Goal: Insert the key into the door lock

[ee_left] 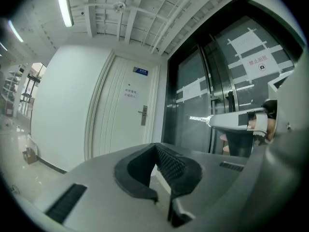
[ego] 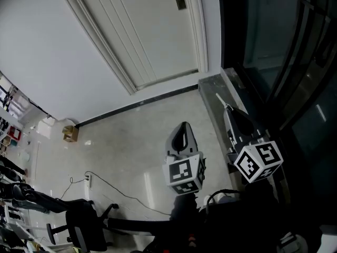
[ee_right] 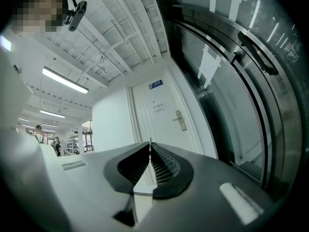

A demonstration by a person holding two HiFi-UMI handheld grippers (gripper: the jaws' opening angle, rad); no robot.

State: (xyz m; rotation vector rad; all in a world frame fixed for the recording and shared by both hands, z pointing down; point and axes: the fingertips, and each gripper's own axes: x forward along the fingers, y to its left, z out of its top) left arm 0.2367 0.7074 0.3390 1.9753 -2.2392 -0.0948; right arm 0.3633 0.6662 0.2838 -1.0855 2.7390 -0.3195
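Left gripper: jaws closed tip to tip, nothing between them, pointing forward. Right gripper: held beside it, reaching further ahead, jaws clamped on key, blade protruding past the tips.

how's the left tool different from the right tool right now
The right tool is shut on the key, whose blade pokes out ahead; the left tool is shut on nothing. In the head view the right tool sits beside the dark glass wall, the left tool over open floor. Both point toward the white door.
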